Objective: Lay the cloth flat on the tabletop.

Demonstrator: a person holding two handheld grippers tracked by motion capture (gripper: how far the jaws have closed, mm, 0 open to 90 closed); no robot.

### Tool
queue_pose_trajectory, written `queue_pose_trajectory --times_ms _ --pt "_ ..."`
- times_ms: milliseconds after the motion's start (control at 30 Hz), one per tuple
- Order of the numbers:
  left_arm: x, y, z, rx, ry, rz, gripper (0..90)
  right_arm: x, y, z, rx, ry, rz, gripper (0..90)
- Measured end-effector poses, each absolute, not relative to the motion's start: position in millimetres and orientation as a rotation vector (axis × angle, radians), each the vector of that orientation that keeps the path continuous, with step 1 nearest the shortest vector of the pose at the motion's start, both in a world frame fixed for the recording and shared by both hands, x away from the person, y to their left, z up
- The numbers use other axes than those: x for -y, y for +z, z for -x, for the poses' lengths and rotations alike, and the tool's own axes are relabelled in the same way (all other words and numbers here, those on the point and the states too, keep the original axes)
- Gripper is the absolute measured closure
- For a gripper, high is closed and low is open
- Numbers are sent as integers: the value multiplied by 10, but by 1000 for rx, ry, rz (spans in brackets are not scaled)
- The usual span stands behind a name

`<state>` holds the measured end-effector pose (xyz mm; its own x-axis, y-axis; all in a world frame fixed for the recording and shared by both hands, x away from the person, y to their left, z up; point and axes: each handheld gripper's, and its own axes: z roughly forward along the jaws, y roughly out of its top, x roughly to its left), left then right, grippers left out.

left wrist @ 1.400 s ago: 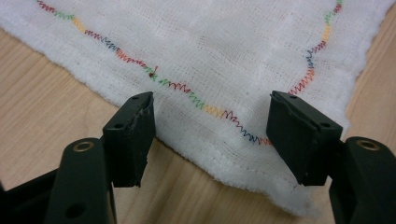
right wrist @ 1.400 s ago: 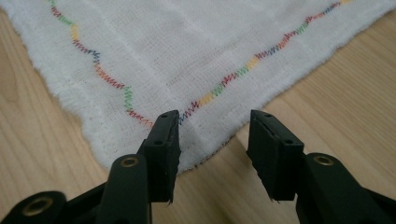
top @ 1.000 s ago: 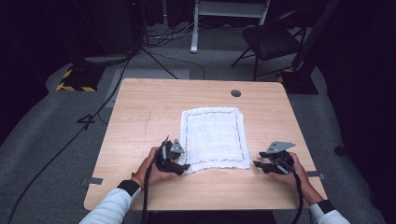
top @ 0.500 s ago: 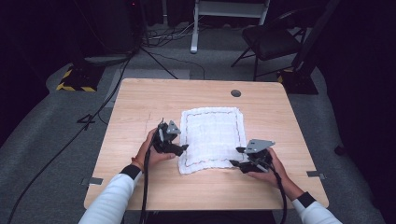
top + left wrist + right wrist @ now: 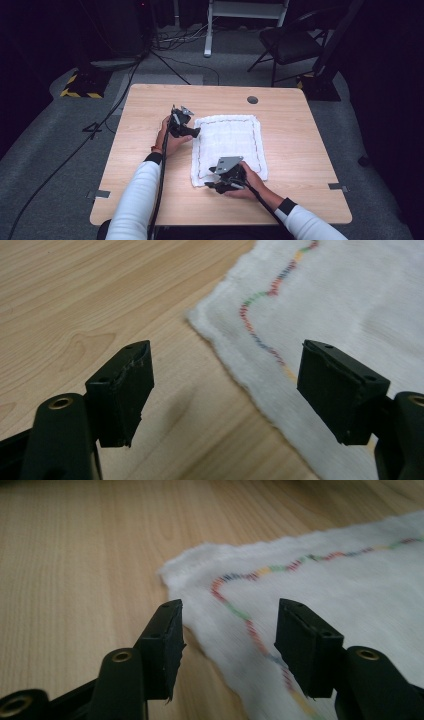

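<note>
Both the left gripper (image 5: 225, 385) and right gripper (image 5: 227, 647) stand wide and empty at corners of the cloth (image 5: 230, 145); each should straddle its edge squarely before pinching.

your wooden tabletop (image 5: 300, 150) stands on grey floor (image 5: 60, 165); a dark folding chair (image 5: 290, 42) and trailing cables (image 5: 170, 37) sit beyond it in dim surroundings.

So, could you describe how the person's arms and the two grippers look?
Both arms wear white sleeves with dark cuffs. Each hand holds a black gripper: the left gripper and the right gripper. Each carries a grey three-cornered plate on top and trails a black cable. Close up, the jaws end in flat black blocks with small holes, on arms with brass-coloured rivets.
</note>
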<state>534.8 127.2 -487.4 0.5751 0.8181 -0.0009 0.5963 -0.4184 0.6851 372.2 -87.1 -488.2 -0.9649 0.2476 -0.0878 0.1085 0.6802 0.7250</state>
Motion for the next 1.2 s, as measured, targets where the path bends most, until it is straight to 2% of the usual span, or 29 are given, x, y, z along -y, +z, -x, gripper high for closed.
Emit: queue_pose_trajectory --times_ms 200,267,500,533,633,733,833,967,1200 --pt "-1221 -4944 -5531 -1191 488 -2175 225 634 -4965 -3670 -2737 1148 -251 451" --pt "-1208 -4932 -5581 -1213 490 -2160 192 609 -4973 -3681 -2730 1158 -254 452" --pt "-1250 -4982 -5596 -1215 426 -2121 235 495 -4974 -3681 -2710 1153 -253 466" --pt "-1253 -4978 -5582 -1191 418 -2124 270 482 -4971 -3686 -2707 1145 -254 482" --pt "-1238 -4938 -5556 -1155 386 -2152 465 447 -4966 -3718 -2691 1129 -293 556" --pt "-1248 -4916 -5532 -1136 356 -2172 630 459 -4966 -3750 -2658 1105 -354 737" --pt "-1269 -4915 -5520 -1106 319 -2175 756 487 -4963 -3774 -2652 1092 -380 815" --pt "-1276 -4904 -5510 -1075 320 -2196 840 490 -4956 -3760 -2648 1074 -372 850" --pt "-1315 -4854 -5409 -1033 321 -2209 859 541 -4914 -3710 -2682 1083 -353 861"
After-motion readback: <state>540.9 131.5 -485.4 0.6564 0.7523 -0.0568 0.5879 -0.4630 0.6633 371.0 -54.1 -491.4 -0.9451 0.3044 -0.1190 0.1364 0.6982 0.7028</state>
